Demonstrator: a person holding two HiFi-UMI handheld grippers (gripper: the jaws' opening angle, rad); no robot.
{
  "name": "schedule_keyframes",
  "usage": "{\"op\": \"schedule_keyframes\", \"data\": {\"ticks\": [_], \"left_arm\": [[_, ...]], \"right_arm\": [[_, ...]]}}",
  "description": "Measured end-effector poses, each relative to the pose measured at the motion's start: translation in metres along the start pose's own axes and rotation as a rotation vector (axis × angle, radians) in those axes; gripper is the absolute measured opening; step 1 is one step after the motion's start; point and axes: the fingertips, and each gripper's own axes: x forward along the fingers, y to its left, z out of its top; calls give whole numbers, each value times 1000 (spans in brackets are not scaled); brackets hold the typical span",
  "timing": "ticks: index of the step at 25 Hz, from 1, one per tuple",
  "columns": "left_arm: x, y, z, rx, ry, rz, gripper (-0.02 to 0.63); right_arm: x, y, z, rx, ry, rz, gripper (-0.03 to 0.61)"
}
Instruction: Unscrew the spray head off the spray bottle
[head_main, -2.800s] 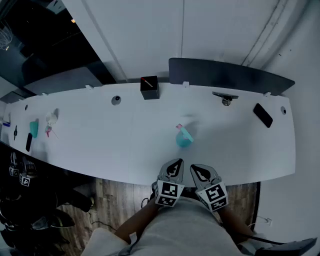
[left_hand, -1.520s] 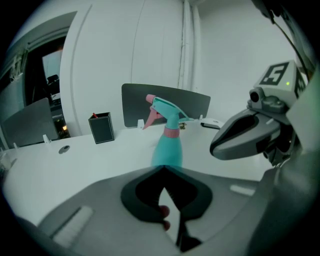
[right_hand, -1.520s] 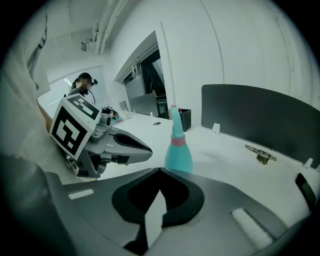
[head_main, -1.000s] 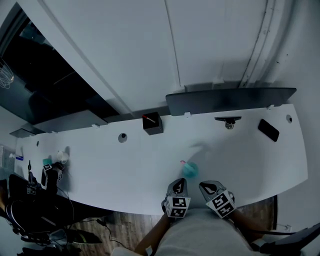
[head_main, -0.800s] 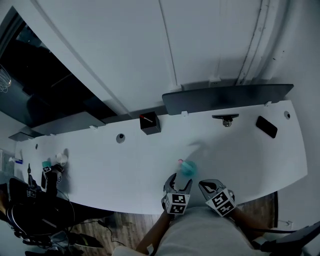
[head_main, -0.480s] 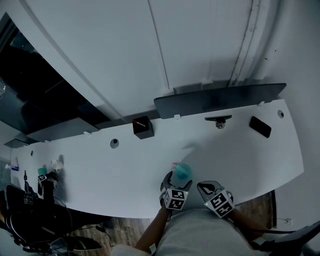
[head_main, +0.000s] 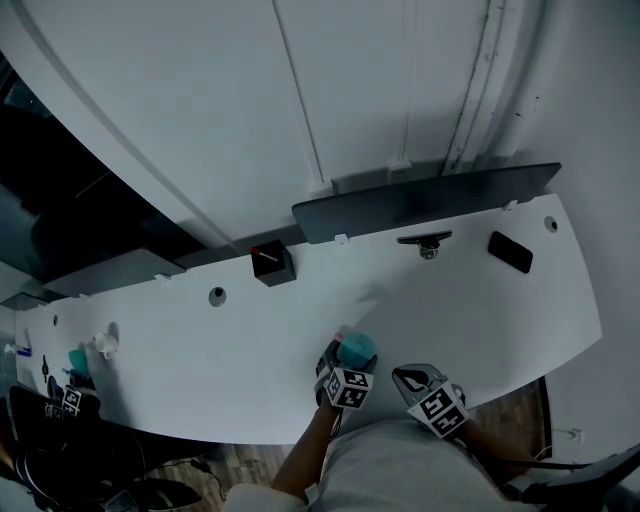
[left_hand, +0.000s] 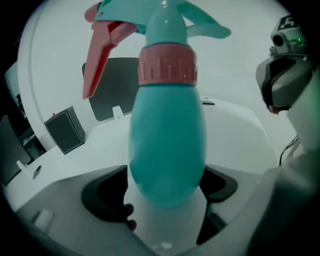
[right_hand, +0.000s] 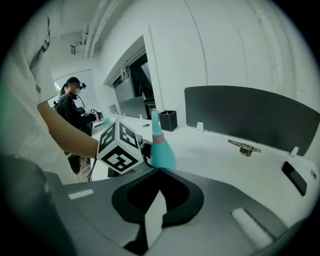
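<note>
Two grippers, one spray bottle (left_hand: 167, 145), one spray head (left_hand: 165, 20), still screwed on. Left gripper (head_main: 343, 362): jaws just been opening, now spread wide, bottle body upright between them, unclamped. Right gripper (right_hand: 159, 175): clenched, empty, bottle ahead-left, apart. Near desk (head_main: 480, 310) edge directly behind both; bare desktop ahead up to black box (head_main: 272, 263).

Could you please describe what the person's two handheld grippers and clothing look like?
Both the left gripper and the right gripper have grey moulded bodies with curved black jaws. Each carries a white cube printed with black square markers. The person wears a pale grey top whose sleeves leave the forearms bare.
</note>
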Motion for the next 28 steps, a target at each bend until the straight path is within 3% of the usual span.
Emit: {"op": "schedule_keyframes", "data": {"ticks": [3,7,12,15,18,21,22,23,24,26,28], "left_arm": [[2,0,2,4,-7,0,397],[2,0,2,32,-9,8,396],[-8,6,0,168,25,66,393],[-24,21,5,255,46,143,393],[-42,39,8,361,96,222,391],[-55,50,4,512,188,262,391],[-60,53,2,556,218,270,391],[-65,55,1,593,245,278,391],[-70,57,0,622,266,288,391],[-81,62,0,666,295,319,391],[-91,65,3,705,318,351,391]], "right_arm": [[2,0,1,6,-3,-1,0],[4,2,0,7,-4,6,0],[5,6,5,10,-11,24,0],[0,10,14,20,-34,48,0],[-6,18,28,112,-76,129,2],[-12,24,47,301,-137,264,2],[-14,25,54,344,-149,300,92],[-14,26,60,372,-156,327,269],[-14,27,66,389,-162,343,298],[-10,26,75,406,-175,346,295],[-5,26,80,421,-179,345,256]]}}
